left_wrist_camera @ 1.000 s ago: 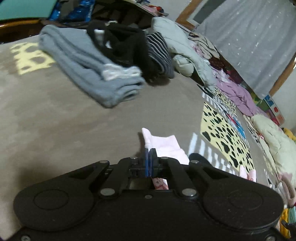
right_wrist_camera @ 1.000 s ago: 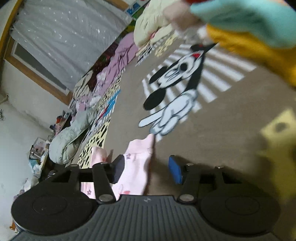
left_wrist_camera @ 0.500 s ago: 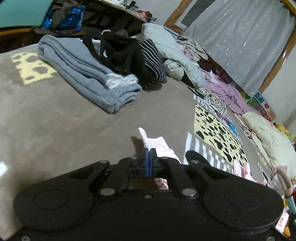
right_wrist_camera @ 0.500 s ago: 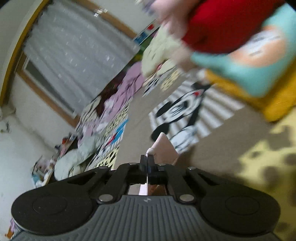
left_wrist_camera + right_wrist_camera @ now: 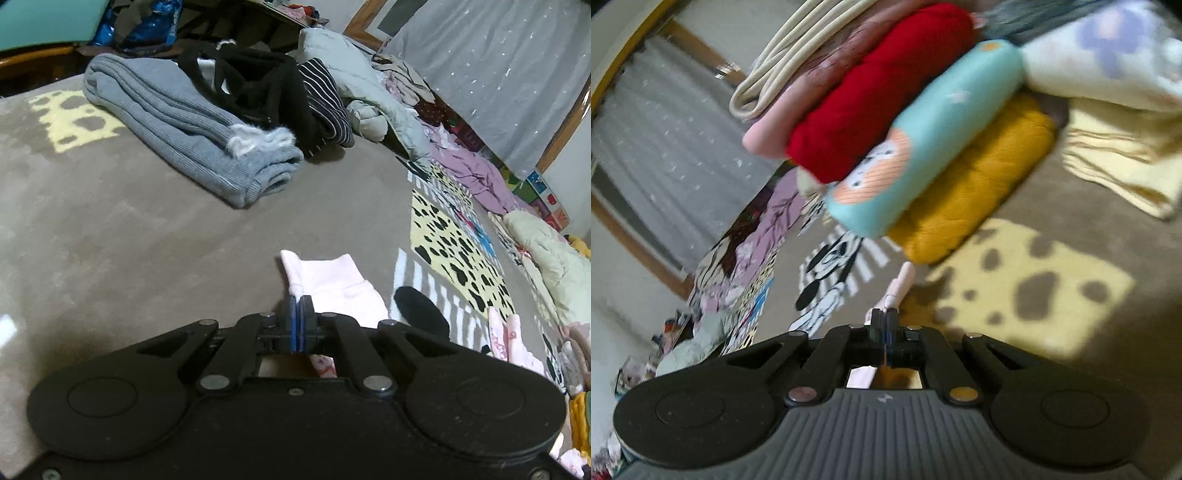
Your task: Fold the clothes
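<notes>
While both tongs stay out of each other's view, each pinches one pale pink garment: left gripper (image 5: 297,314) clamped tight on its ribbed edge, pink garment (image 5: 332,284) draping fwd onto the grey carpet (image 5: 110,240); right gripper (image 5: 885,325) likewise closed on a thin fold of the same pink cloth (image 5: 899,286), raised edge-on, prob. so the piece hangs taut between two corners, ready for a fold; nearest beyond, left view: black ear of carpet print, then folded grey-blue knit (image 5: 192,140), black and striped items (image 5: 280,92) behind it, laid aside as done, by the look; right view, blurred: stack of rolled clothes, mustard (image 5: 975,199), teal (image 5: 923,140), red (image 5: 879,92); farthest: grey curtain (image 5: 498,74).
</notes>
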The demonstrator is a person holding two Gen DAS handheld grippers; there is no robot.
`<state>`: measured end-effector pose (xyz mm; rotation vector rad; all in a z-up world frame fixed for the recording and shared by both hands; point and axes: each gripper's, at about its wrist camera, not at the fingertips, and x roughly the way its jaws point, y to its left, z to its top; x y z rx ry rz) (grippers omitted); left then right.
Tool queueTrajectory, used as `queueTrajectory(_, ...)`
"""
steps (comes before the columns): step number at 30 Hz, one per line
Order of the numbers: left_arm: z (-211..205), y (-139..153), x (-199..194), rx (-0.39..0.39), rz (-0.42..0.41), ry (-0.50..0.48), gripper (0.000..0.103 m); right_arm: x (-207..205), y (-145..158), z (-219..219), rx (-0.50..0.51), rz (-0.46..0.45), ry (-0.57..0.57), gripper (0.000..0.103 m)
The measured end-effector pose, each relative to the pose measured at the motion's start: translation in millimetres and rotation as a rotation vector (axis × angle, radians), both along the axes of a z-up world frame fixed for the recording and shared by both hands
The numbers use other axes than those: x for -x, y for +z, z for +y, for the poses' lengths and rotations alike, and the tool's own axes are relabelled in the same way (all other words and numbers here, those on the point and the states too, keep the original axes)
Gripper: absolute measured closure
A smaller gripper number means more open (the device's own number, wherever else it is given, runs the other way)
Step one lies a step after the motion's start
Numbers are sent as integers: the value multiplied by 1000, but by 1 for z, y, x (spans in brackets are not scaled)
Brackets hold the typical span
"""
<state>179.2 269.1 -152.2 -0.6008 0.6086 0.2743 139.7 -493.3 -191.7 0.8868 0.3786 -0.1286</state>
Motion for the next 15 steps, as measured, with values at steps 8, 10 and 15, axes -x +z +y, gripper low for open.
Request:
queueTrajectory(8,3,13,20,12,-11,60,103,10,2,-2,9,91,-15,85)
queueTrajectory(10,1,17,25,-19,10,66,79,16,10,-1,25,86,-33,76)
queueTrajectory(15,-11,34,47,-82,34,72,65,36,25,34,8,66,61,64)
